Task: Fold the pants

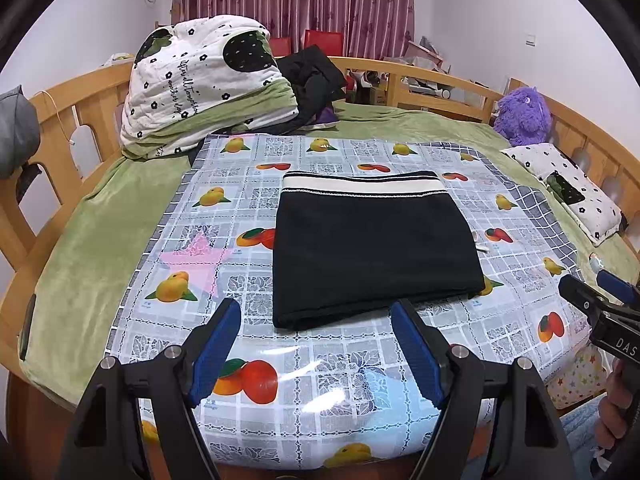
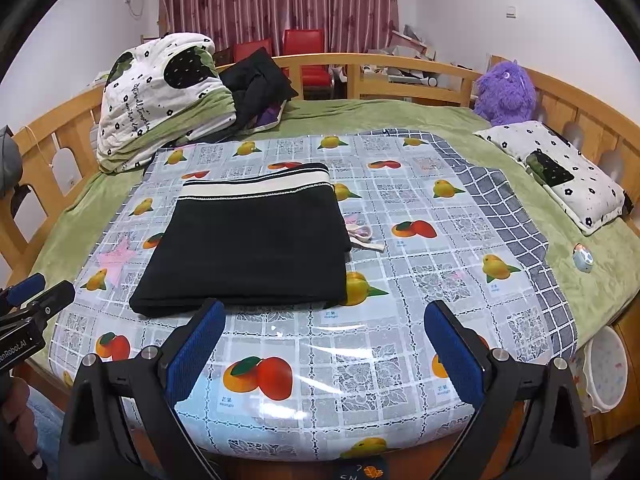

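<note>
The left hand-held gripper [image 1: 316, 320] and right hand-held gripper [image 2: 320, 320] hang spread apart, holding nothing, just short of the folded black pants [image 1: 374, 248] on the fruit-print cloth [image 1: 320, 384].

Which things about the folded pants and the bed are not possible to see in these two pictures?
- Pants: layers inside the fold, hidden by the top layer, both views.
- Drawstring: mostly hidden under the pants' edge.
- Quilt lettering: too small to read.
- Bed frame: its floor side is cut off by the picture edge.

pants [image 1: 372, 248] lie on the tablecloth [image 1: 340, 384], quilt [image 1: 200, 80] behind, pillow [image 1: 568, 188] right.
</note>
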Demonstrator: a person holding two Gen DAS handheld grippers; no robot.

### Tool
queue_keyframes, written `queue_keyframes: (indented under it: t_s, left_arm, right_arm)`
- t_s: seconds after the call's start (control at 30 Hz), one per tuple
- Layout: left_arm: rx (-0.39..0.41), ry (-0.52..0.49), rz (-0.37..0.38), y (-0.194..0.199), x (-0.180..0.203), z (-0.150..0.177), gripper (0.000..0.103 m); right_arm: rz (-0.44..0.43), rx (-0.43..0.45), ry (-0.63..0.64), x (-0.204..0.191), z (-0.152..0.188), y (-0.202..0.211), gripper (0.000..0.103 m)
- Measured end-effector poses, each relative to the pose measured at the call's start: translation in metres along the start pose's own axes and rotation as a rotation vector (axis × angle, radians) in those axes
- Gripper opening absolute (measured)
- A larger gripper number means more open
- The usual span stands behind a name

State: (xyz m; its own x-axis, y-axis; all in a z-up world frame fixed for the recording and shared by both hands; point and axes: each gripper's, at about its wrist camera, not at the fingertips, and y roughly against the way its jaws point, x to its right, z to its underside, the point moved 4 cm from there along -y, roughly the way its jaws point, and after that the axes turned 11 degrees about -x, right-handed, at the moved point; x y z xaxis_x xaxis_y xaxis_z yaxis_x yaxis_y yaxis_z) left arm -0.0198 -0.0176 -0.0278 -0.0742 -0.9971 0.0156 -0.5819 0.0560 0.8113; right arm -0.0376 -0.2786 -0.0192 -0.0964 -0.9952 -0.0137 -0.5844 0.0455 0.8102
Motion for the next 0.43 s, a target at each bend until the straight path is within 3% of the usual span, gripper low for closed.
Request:
queue_keyframes:
  t_s: [0.43]
  left_arm:
    - [0.004, 0.0, 0.011, 0.0021, 0.0025, -0.0003, 0.076]
  right_arm:
    - [0.001, 0.001, -0.003, -0.0017, 0.0, 0.0011, 0.098]
